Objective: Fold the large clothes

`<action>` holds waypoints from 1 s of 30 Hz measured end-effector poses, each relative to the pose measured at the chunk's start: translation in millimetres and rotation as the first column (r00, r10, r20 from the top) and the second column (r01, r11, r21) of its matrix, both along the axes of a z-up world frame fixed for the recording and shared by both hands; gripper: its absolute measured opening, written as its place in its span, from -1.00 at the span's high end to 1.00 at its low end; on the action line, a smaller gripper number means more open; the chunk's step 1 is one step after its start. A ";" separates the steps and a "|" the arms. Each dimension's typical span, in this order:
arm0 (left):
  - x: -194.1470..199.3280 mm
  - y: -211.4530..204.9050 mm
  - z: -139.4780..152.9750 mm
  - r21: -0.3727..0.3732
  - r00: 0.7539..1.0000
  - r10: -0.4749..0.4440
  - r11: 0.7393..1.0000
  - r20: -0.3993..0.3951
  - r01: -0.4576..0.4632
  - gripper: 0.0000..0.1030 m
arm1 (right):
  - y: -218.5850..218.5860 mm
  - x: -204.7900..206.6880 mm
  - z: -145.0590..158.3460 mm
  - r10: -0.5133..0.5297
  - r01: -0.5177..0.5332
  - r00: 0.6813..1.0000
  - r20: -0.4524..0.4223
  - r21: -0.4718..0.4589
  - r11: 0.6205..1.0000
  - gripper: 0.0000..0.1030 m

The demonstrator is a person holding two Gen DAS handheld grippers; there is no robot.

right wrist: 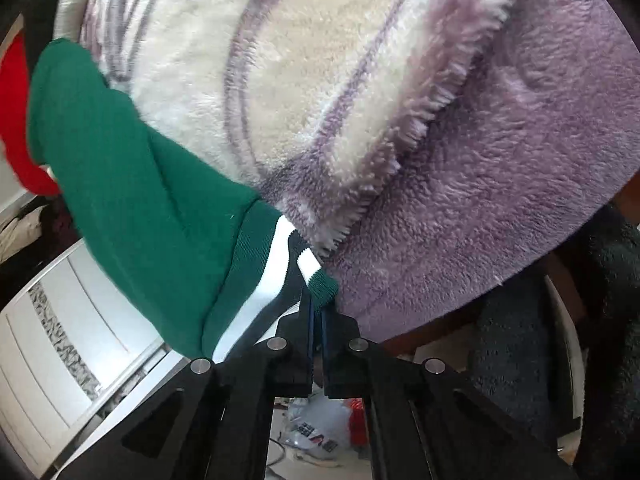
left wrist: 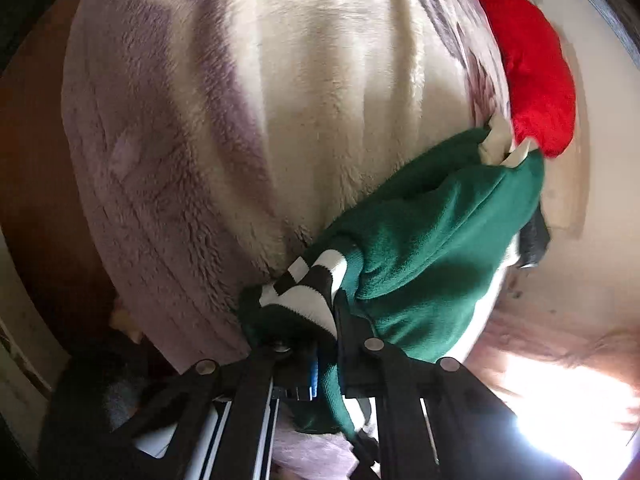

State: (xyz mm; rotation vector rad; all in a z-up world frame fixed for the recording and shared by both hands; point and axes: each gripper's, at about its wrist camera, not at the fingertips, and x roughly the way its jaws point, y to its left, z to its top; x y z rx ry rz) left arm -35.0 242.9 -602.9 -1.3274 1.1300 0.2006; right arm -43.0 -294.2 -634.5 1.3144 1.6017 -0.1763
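Fleece blanket (left wrist: pixel 248 128), cream and lilac, fills the background. Left gripper (left wrist: pixel 320 332) jaws are clamped on the striped cuff of the green sweater (left wrist: pixel 432 240). Right gripper (right wrist: pixel 318 312) jaws are closed on its other striped cuff. Sweater spans between them; its body is partly cut off. Red cushion (left wrist: pixel 532 76) lies beyond.

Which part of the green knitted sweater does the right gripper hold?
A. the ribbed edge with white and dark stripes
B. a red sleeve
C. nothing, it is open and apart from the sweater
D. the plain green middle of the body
A: in the right wrist view the right gripper is shut on the green knitted sweater at its striped ribbed edge.
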 end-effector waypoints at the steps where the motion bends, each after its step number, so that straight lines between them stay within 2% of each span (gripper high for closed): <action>1: 0.8 1.1 4.8 0.007 1.000 -0.024 1.000 0.001 0.024 0.89 | 1.3 3.7 1.8 0.013 -0.013 1.000 -0.007 -0.003 1.000 0.97; 3: 7.7 -6.3 12.3 0.000 0.998 -0.065 0.998 0.006 0.065 0.83 | 6.7 8.3 8.2 0.058 -0.058 0.998 -0.016 0.005 0.998 0.96; 5: 10.9 -8.3 25.2 -0.034 0.993 -0.118 0.992 -0.004 0.118 0.80 | 10.0 22.9 17.5 0.143 -0.143 0.990 0.009 0.038 0.989 0.93; 6: 20.0 -9.7 29.3 -0.043 0.991 -0.134 0.990 -0.005 0.134 0.80 | 4.9 29.4 21.7 0.166 -0.167 0.986 0.029 0.053 0.984 0.87; 7: 23.1 -10.7 41.5 -0.030 0.985 -0.174 0.984 -0.011 0.174 0.68 | 2.6 30.7 26.3 0.177 -0.179 0.984 0.037 0.062 0.982 0.83; 8: 27.4 -12.2 56.2 -0.003 0.976 -0.218 0.976 -0.006 0.218 0.60 | -3.0 32.8 34.8 0.198 -0.201 0.979 0.039 0.073 0.977 0.68; 9: 31.0 -14.1 64.9 0.019 0.969 -0.248 0.969 0.001 0.248 0.25 | -8.4 33.3 41.3 0.211 -0.213 0.977 0.039 0.070 0.975 0.35; 10: 37.4 -16.3 79.7 0.043 0.958 -0.287 0.957 0.016 0.286 -0.31 | -15.7 40.3 49.7 0.217 -0.220 0.975 0.049 0.059 0.974 0.17; 11: 43.1 -19.3 88.5 0.057 0.950 -0.310 0.950 0.030 0.308 -0.48 | -23.2 46.2 64.3 0.223 -0.226 0.972 0.072 0.035 0.974 -0.10; 12: 59.0 -23.7 103.7 0.084 0.935 -0.348 0.936 0.067 0.342 -0.50 | -38.8 49.9 74.1 0.233 -0.235 0.968 0.089 0.014 0.972 -0.20; 15: 114.0 -40.8 124.3 0.161 0.882 -0.454 0.887 0.123 0.434 -0.50 | -49.5 82.6 106.4 0.244 -0.240 0.958 0.152 -0.043 0.970 -0.25; 17: 170.0 -55.5 139.0 0.261 0.840 -0.517 0.844 0.164 0.469 -0.50 | -52.2 114.5 123.0 0.238 -0.232 0.948 0.211 -0.056 0.971 -0.41; 18: 188.1 -59.9 141.1 0.283 0.826 -0.536 0.831 0.174 0.479 -0.50 | -47.5 132.3 133.5 0.235 -0.223 0.941 0.243 -0.076 0.972 -0.48; 20: 248.5 -74.0 141.6 0.351 0.785 -0.591 0.786 0.187 0.509 -0.50 | -37.3 162.2 147.9 0.253 -0.226 0.921 0.296 -0.124 0.966 -0.49; 22: 292.1 -82.5 132.9 0.383 0.762 -0.624 0.756 0.176 0.531 -0.50 | -40.0 206.8 153.8 0.278 -0.223 0.900 0.335 -0.194 0.955 -0.50; 24: 330.1 -93.3 116.6 0.395 0.735 -0.662 0.720 0.145 0.571 -0.50 | -39.8 245.9 155.1 0.269 -0.207 0.890 0.369 -0.199 0.958 -0.51; 26: 363.8 -105.9 99.3 0.390 0.698 -0.707 0.678 0.115 0.623 -0.50 | -45.3 275.4 148.3 0.246 -0.186 0.887 0.390 -0.186 0.965 -0.51; 28: 396.3 -119.9 72.4 0.380 0.662 -0.748 0.623 0.036 0.683 -0.50 | -47.6 300.3 140.8 0.236 -0.180 0.889 0.393 -0.174 0.968 -0.51; 30: 412.3 -134.3 50.1 0.395 0.616 -0.787 0.556 -0.032 0.731 -0.50 | -53.3 324.5 119.3 0.236 -0.176 0.891 0.388 -0.185 0.967 -0.52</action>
